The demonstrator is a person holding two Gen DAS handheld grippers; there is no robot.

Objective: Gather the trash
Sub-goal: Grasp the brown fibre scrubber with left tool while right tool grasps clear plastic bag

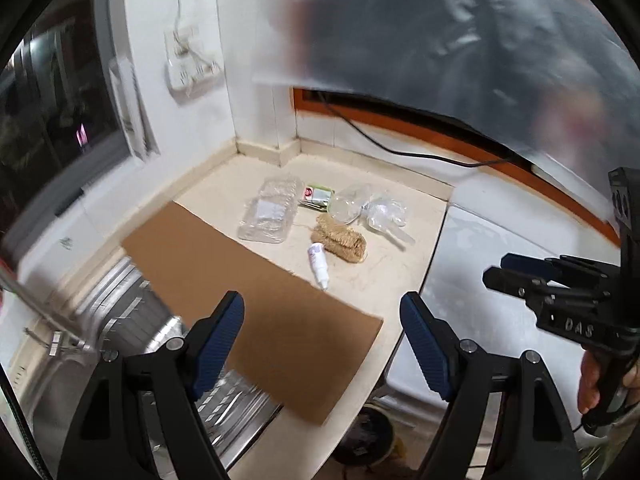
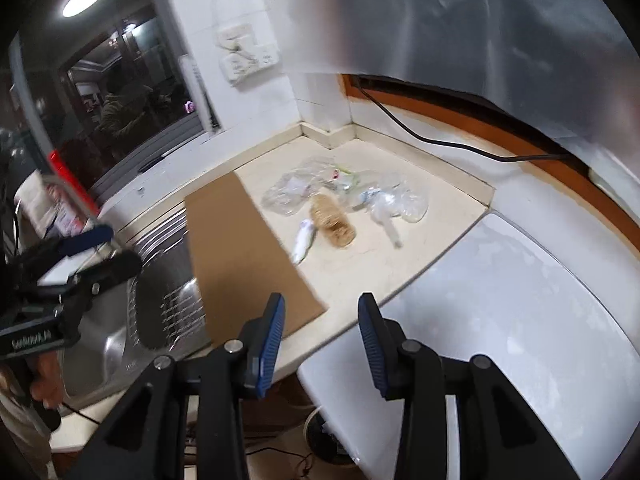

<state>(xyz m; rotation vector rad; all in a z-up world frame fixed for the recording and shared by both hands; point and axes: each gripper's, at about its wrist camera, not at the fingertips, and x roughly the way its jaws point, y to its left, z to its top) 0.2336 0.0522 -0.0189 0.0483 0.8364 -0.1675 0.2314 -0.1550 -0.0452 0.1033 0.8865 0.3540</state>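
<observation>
Trash lies in a pile in the counter's far corner: a clear plastic clamshell (image 1: 270,214) (image 2: 289,195), a green and red wrapper (image 1: 319,194), crumpled clear plastic bags (image 1: 374,212) (image 2: 394,204), a tan fibrous scrubber (image 1: 340,239) (image 2: 333,222) and a small white tube (image 1: 318,266) (image 2: 304,240). My left gripper (image 1: 322,312) is open and empty, well short of the pile. My right gripper (image 2: 322,316) is open and empty, held over the counter's front edge; it also shows at the right of the left wrist view (image 1: 520,276).
A brown cardboard sheet (image 1: 252,300) (image 2: 244,256) lies across the counter and over the steel sink (image 1: 132,312) (image 2: 160,304). A white appliance lid (image 1: 512,292) (image 2: 500,320) sits to the right. A black cable (image 2: 440,136) runs along the back wall. A dark window is on the left.
</observation>
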